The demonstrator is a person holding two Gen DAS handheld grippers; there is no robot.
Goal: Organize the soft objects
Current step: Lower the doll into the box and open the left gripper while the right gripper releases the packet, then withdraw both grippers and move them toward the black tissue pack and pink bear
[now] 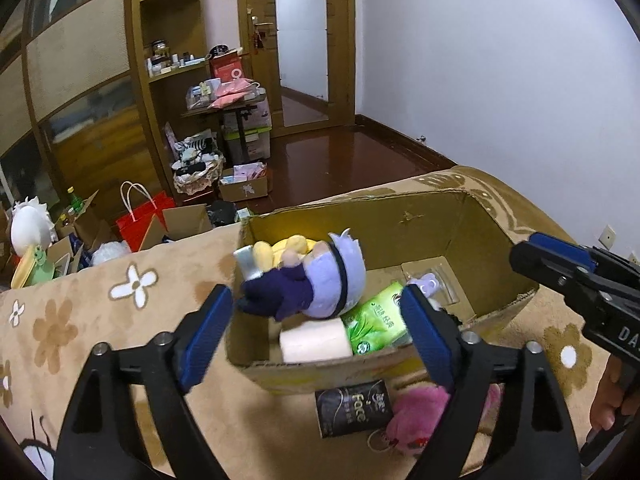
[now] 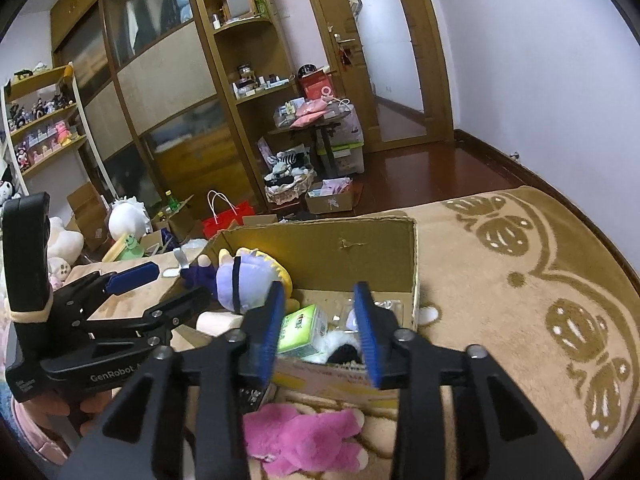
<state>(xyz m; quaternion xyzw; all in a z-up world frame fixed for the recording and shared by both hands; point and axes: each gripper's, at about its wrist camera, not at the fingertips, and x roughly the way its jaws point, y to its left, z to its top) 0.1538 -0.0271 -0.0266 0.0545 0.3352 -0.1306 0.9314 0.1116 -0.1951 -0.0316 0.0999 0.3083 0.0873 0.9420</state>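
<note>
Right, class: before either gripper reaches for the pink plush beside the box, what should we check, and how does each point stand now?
1. Left gripper open and empty: ok.
2. Right gripper open and empty: ok.
3. Pink plush outside the cardboard box, on the blanket: ok.
4. Free floor space in the box: ok, toward its far corner.
5. Purple-haired doll settled inside: cannot tell; it lies near the rim.

Open right tongs (image 2: 320,332) hover over a brown cardboard box (image 2: 340,256) holding a lilac-haired plush doll (image 2: 244,280); a pink furry plush toy (image 2: 304,440) lies beneath.
</note>
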